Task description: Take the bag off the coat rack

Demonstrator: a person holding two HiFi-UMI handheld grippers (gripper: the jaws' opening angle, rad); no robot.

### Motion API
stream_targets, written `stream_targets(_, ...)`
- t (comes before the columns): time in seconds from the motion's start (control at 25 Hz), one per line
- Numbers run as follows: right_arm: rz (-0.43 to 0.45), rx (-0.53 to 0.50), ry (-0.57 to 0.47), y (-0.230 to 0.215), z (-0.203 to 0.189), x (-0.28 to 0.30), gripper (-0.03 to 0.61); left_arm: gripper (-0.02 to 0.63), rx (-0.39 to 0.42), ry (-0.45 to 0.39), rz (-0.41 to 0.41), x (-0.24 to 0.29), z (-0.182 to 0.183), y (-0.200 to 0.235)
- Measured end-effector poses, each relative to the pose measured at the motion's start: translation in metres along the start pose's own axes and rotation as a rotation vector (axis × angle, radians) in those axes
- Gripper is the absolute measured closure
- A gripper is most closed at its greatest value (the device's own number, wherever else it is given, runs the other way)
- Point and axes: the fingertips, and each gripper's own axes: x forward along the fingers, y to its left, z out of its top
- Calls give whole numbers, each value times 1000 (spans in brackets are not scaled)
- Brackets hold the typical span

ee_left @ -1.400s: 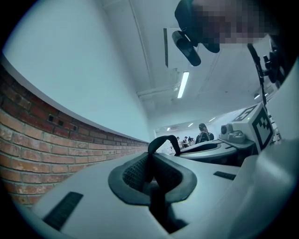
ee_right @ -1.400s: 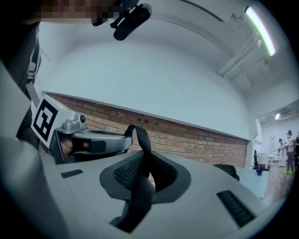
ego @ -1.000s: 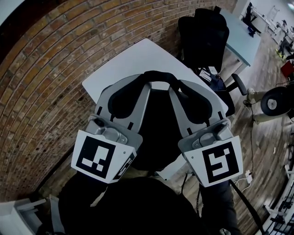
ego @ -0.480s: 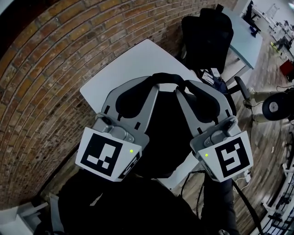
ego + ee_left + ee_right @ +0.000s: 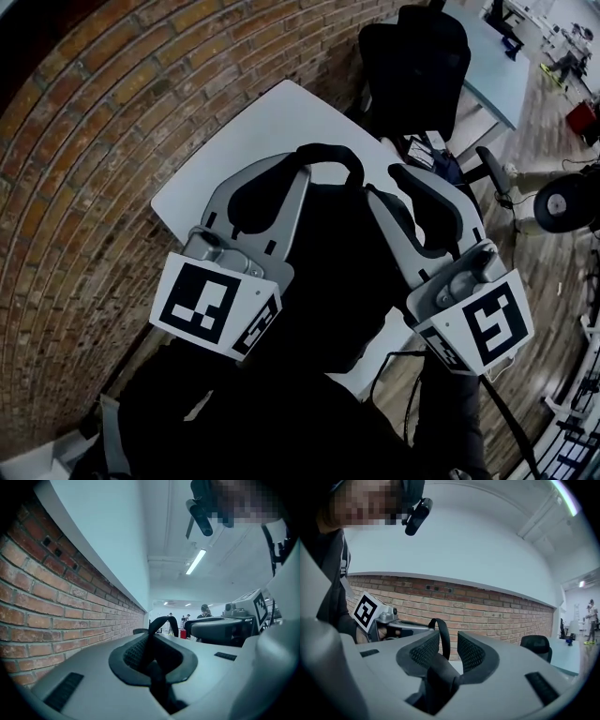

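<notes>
In the head view, the black bag (image 5: 328, 272) hangs between your two grippers, over the near part of the white table (image 5: 253, 131); no coat rack shows anywhere. Its strap (image 5: 328, 155) arches up from the tip of your left gripper (image 5: 302, 169) and ends just short of your right gripper (image 5: 401, 178). Judging from that, the bag's weight is passing to one hand, so it could swing left or sag onto the table edge. A black chair (image 5: 412, 66) stands far right, well apart.

In the left gripper view, the left gripper (image 5: 152, 644) is clamped narrow on the strap (image 5: 161, 623), which rises out from between the pads, with the brick wall (image 5: 42, 606) at the left. That is a thin pinch on a smooth band. If you tilt or jerk, the strap may slide through and the bag drop.

In the right gripper view, the right gripper (image 5: 449, 651) is opening. The strap (image 5: 442, 637) shows in the gap between its pads, and neither pad presses on it. If you pull that hand back at an angle, a pad could catch the loop and tug it out of the left grip.
</notes>
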Motion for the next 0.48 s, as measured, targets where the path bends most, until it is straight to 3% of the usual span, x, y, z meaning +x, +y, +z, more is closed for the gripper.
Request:
stream_targets(0.2, -46, 40, 40, -18, -19, -9, 465, 584, -4, 23, -5, 17, -10, 11)
stream_targets(0.48, -64, 140, 107, -14, -63, -18, 413, 584, -12, 43, -13, 31, -22, 22)
